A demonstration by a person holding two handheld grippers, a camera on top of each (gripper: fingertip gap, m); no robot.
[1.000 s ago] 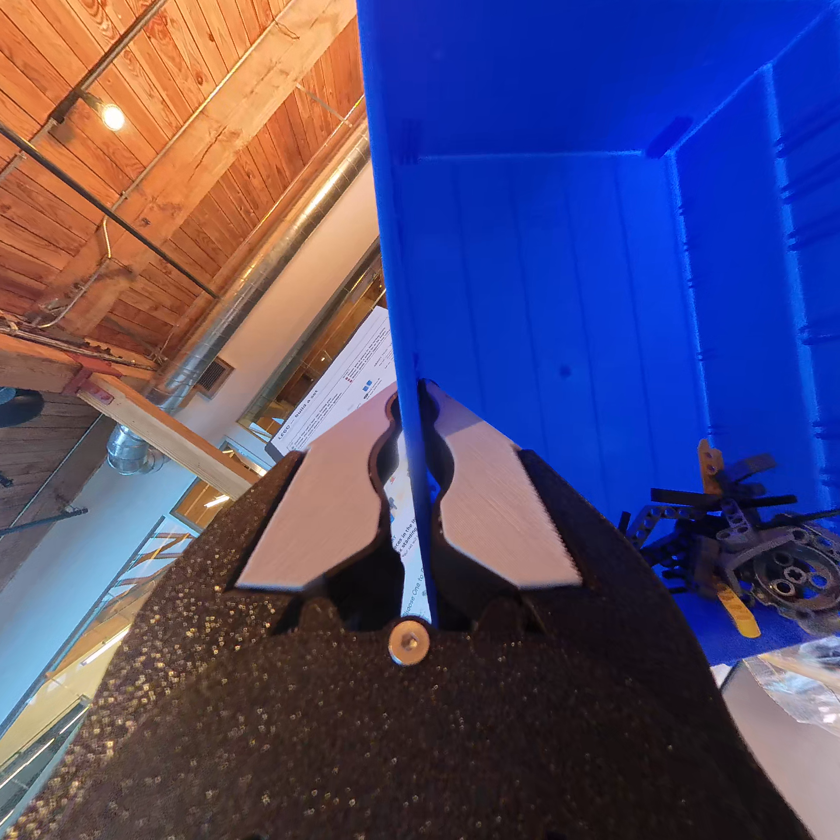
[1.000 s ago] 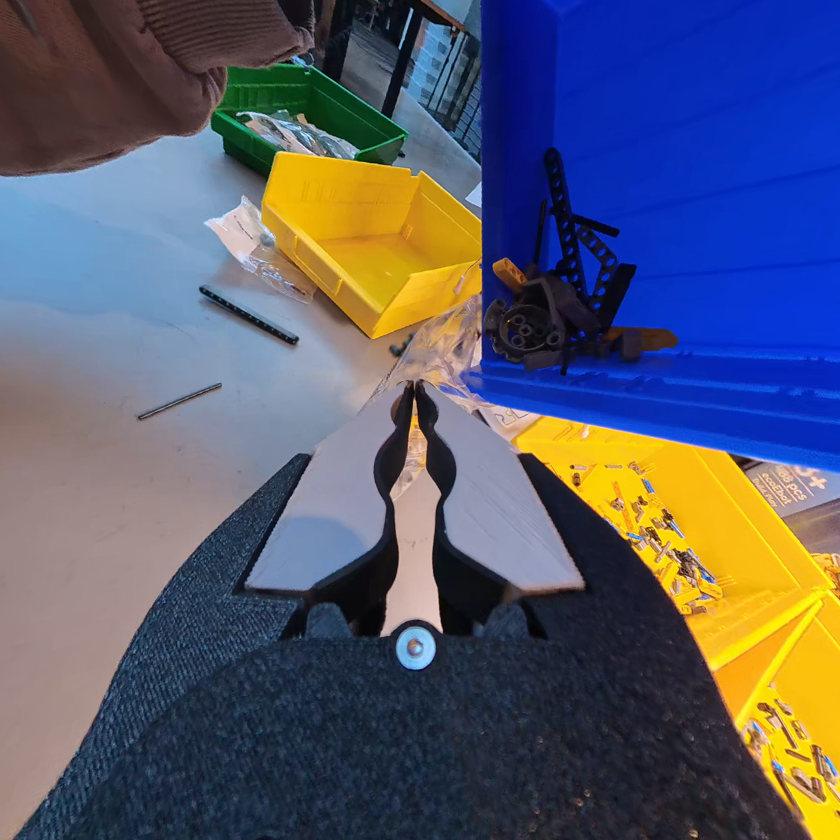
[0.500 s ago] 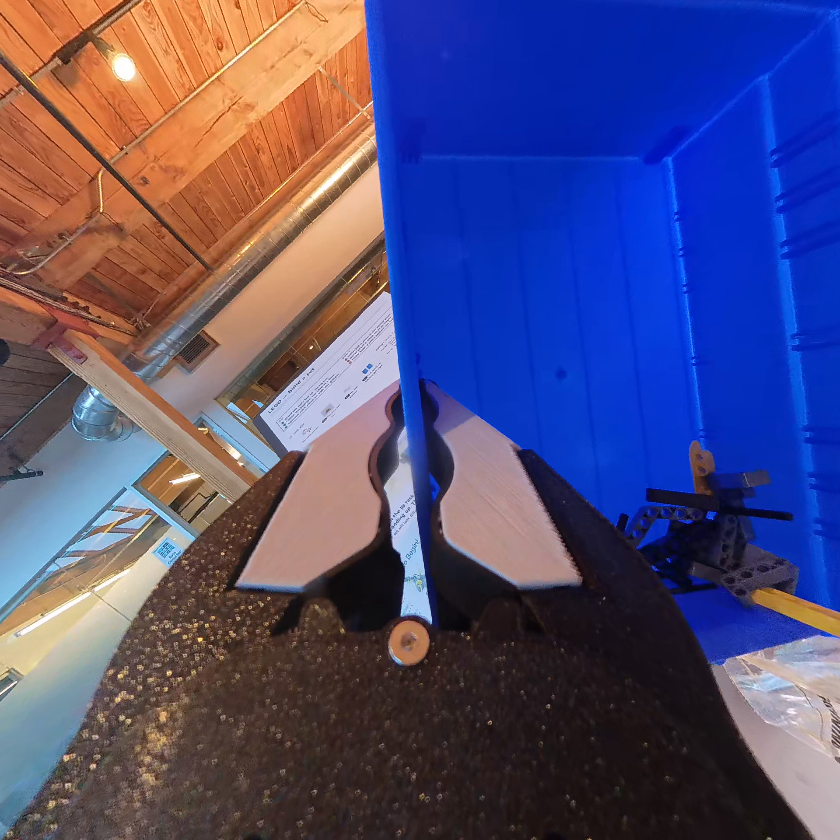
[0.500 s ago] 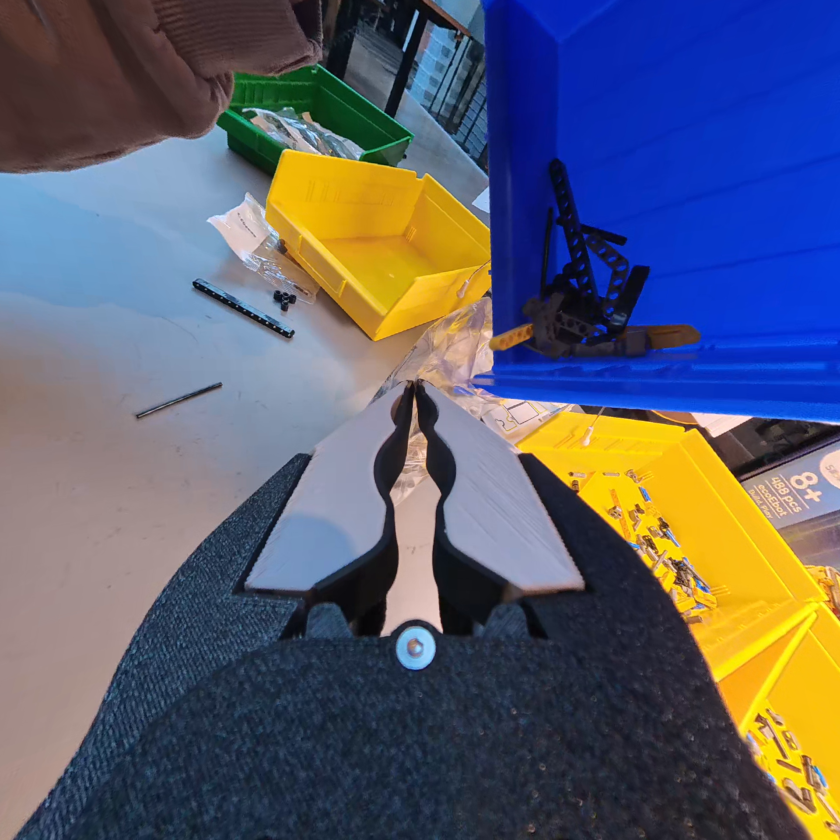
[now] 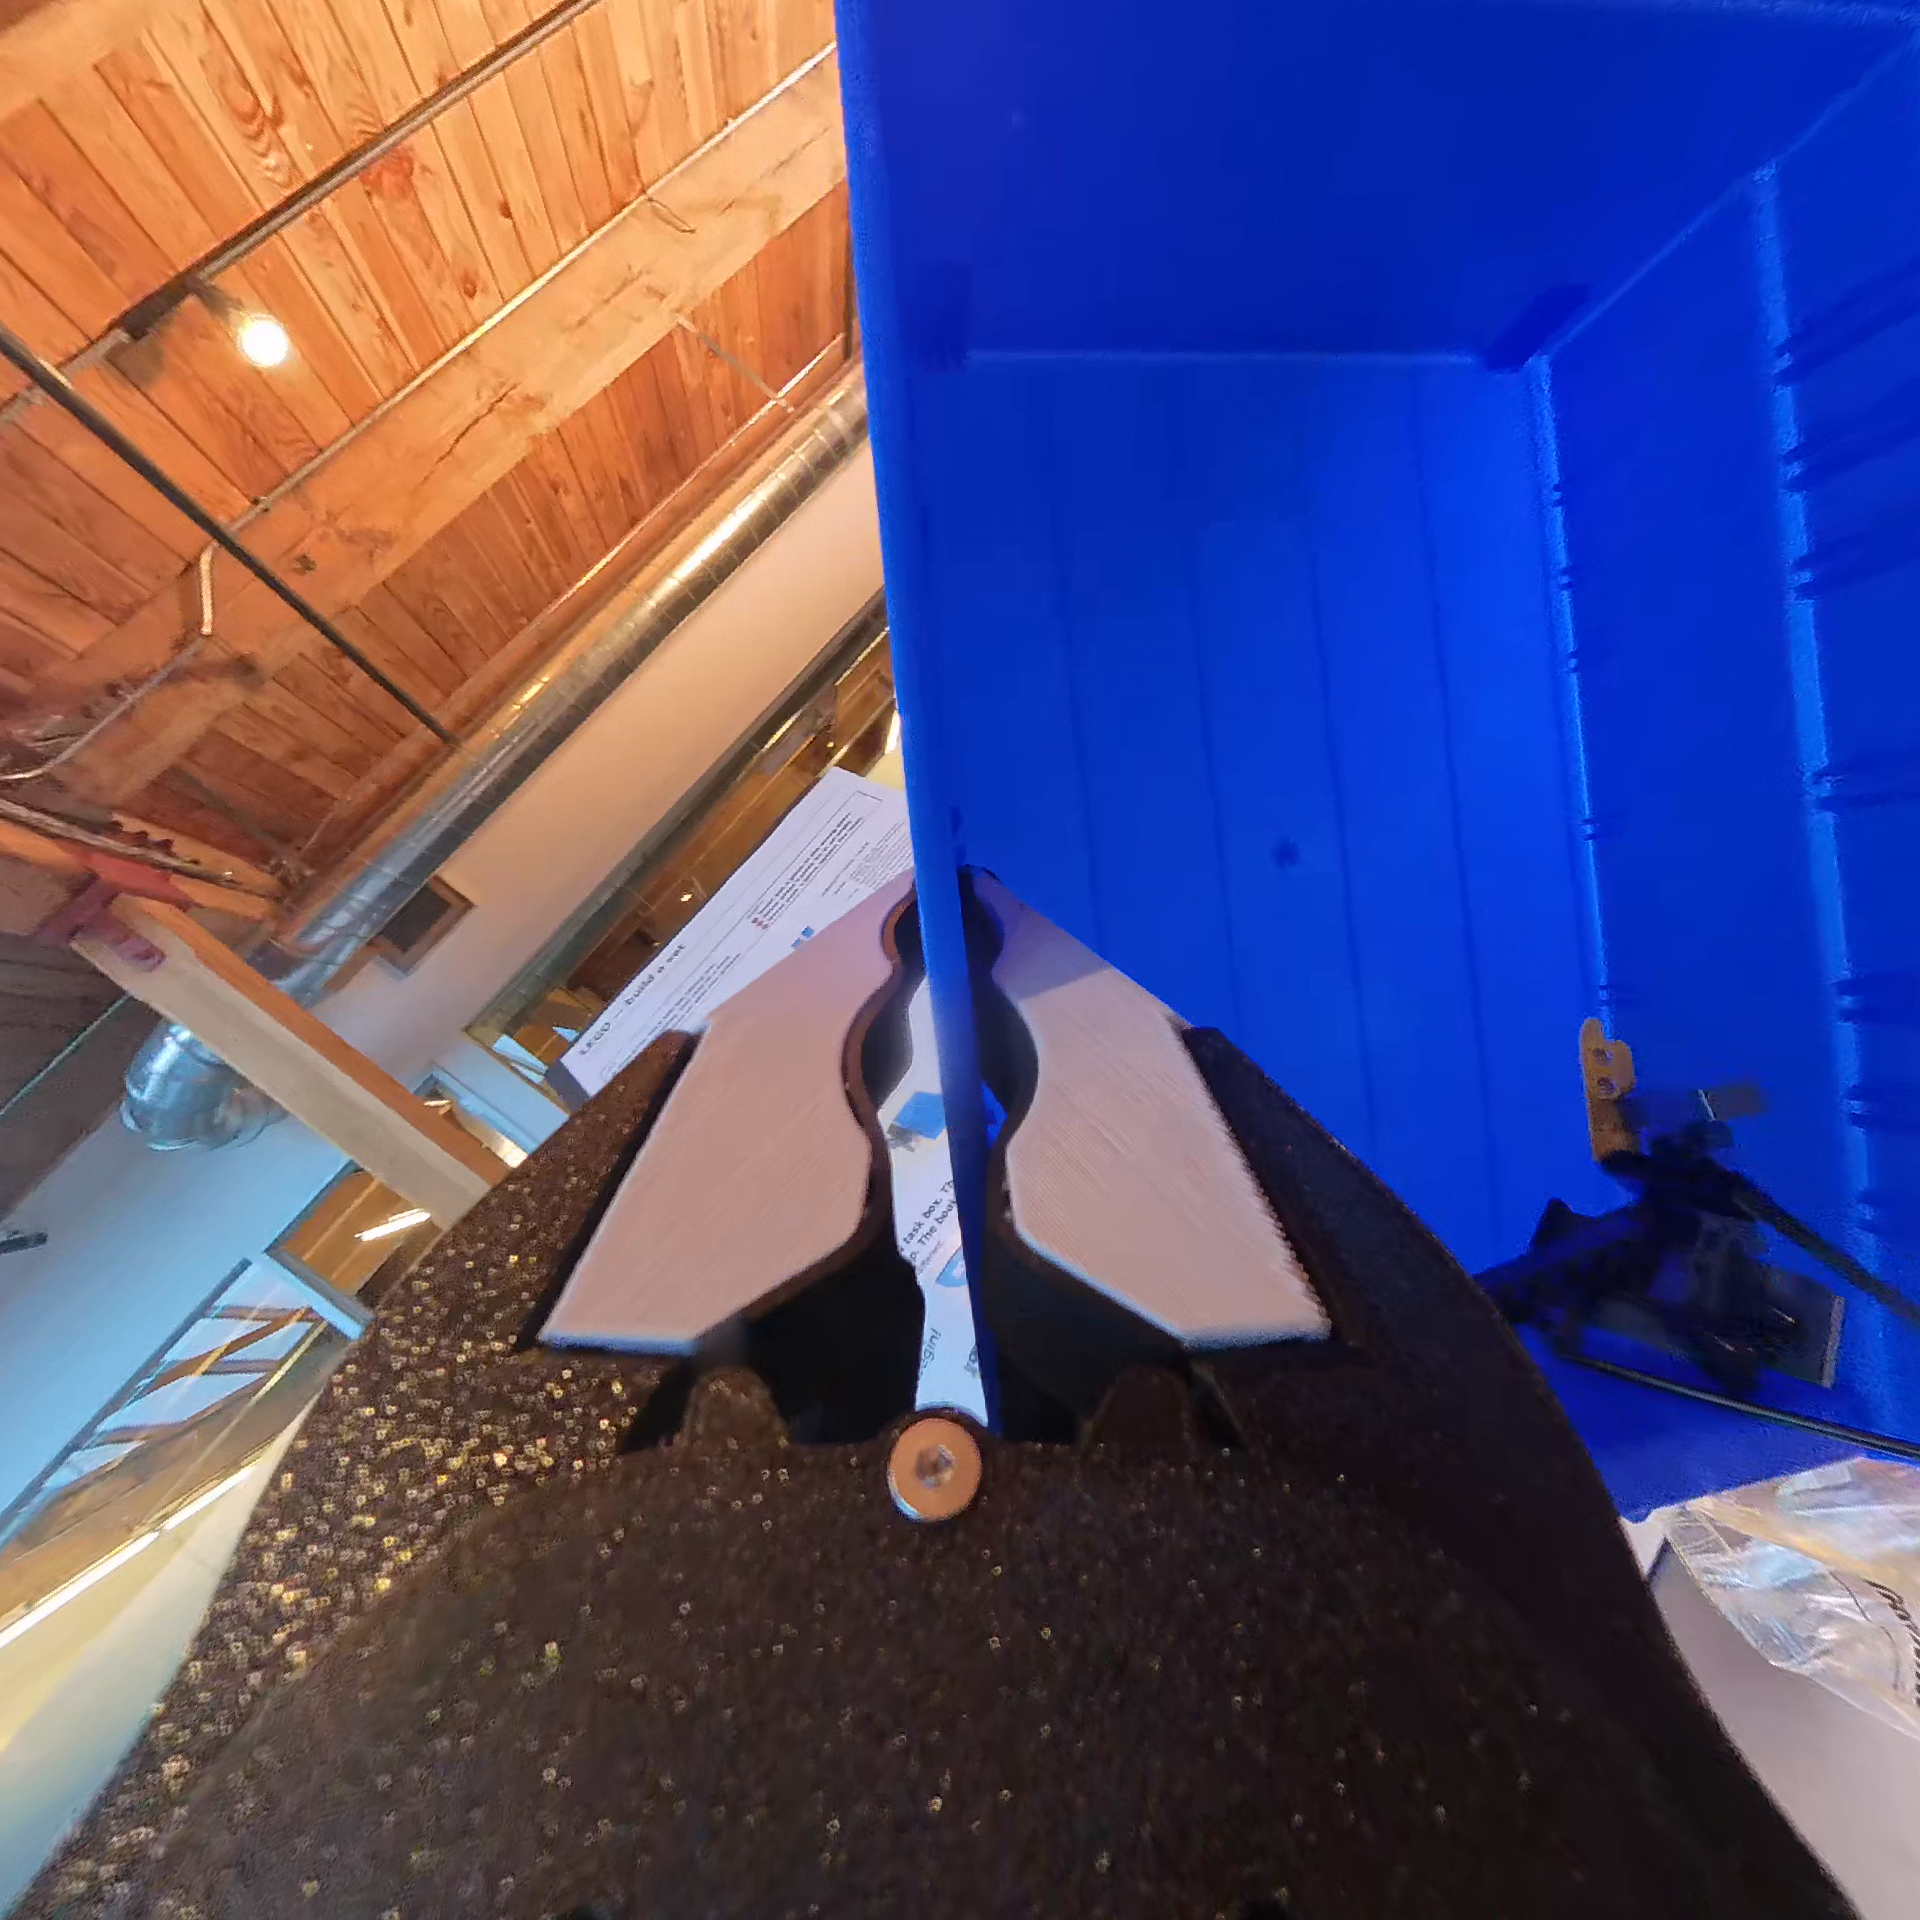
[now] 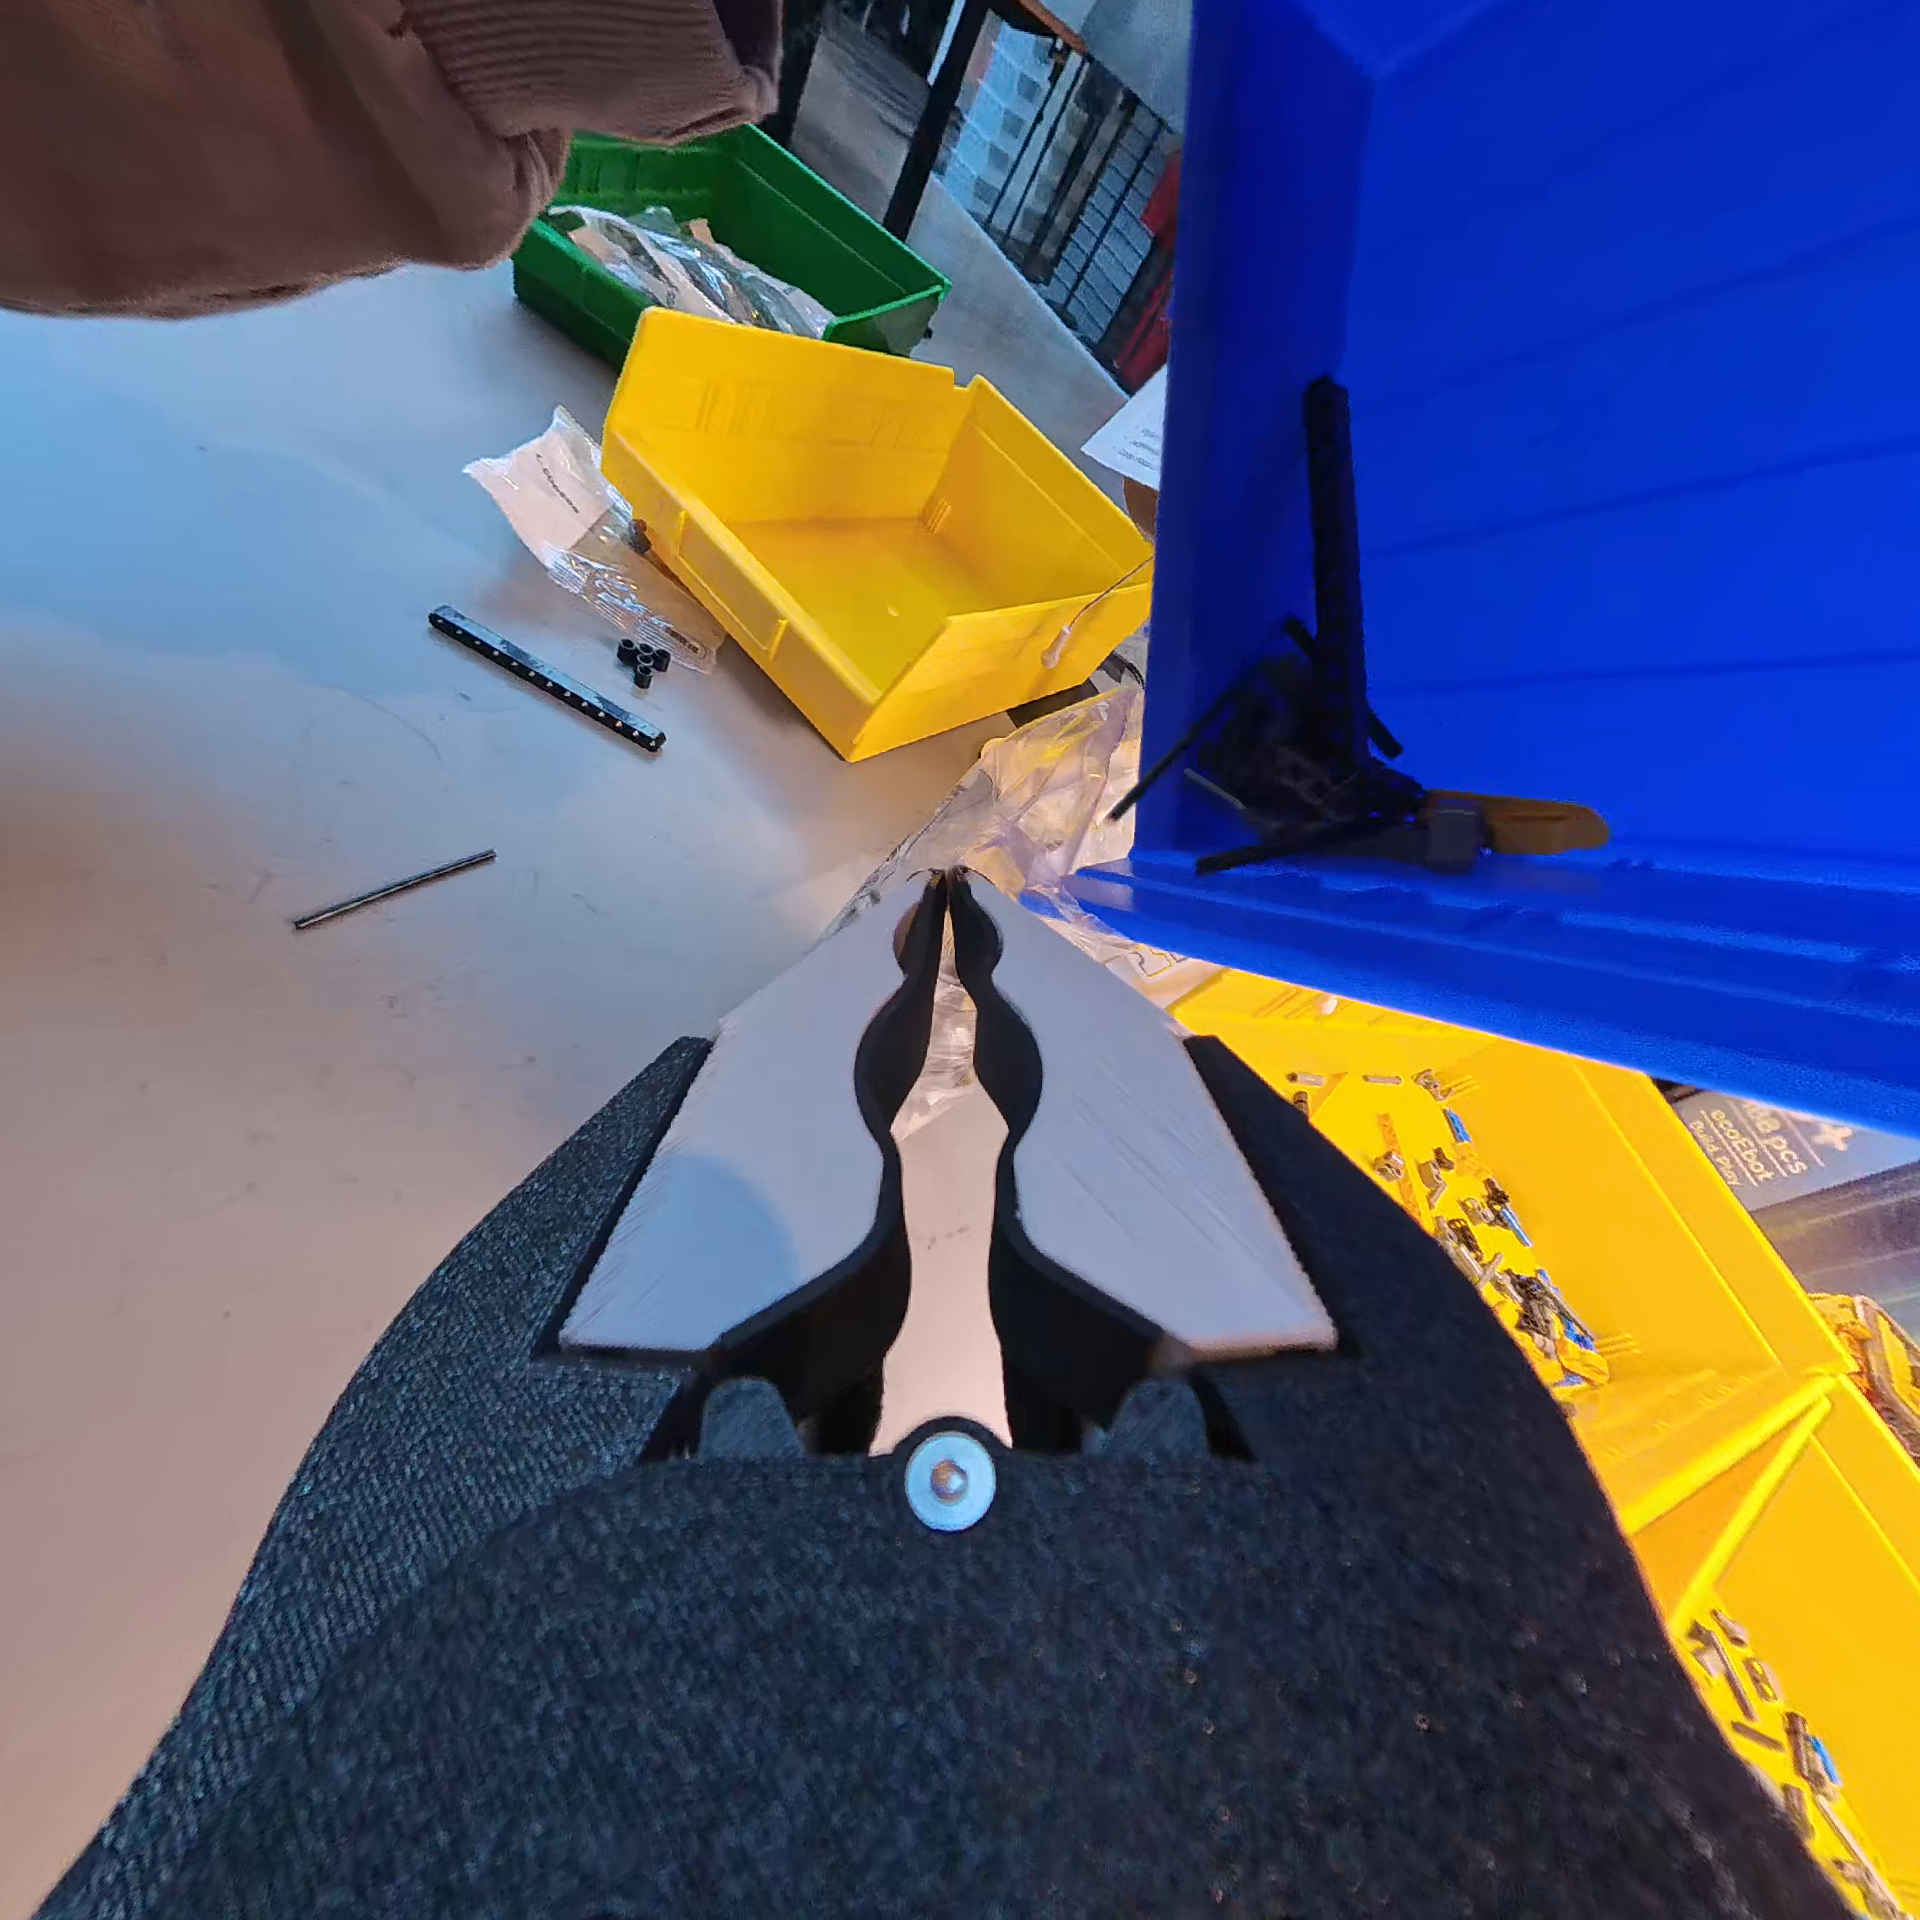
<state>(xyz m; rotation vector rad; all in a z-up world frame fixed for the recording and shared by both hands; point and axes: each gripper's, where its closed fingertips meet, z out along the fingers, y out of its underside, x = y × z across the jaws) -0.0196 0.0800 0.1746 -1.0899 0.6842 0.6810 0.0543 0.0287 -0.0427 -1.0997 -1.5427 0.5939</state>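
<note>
Above us runs a wooden plank ceiling with a silver duct, and below lies a pale grey surface scattered with bins and parts. Our left tool is clamped on the thin side wall of the blue bin, which hangs tipped up in the air above the surface. A tangle of black building pieces with a tan part has slid into its lower corner. The bin looks like stiff, light plastic with smooth walls; we judge the rim or wall edge the natural place to pinch it, though a one-sided hold may let it swing. Our right tool has its jaws closed together with nothing seen between them, its tips just over a crumpled clear plastic bag. Beyond sit an empty yellow bin and a green bin holding bags. A long black beam and a thin black axle lie loose on the surface. To the right, yellow trays hold small sorted pieces. A brown sleeve crosses the top left.
</note>
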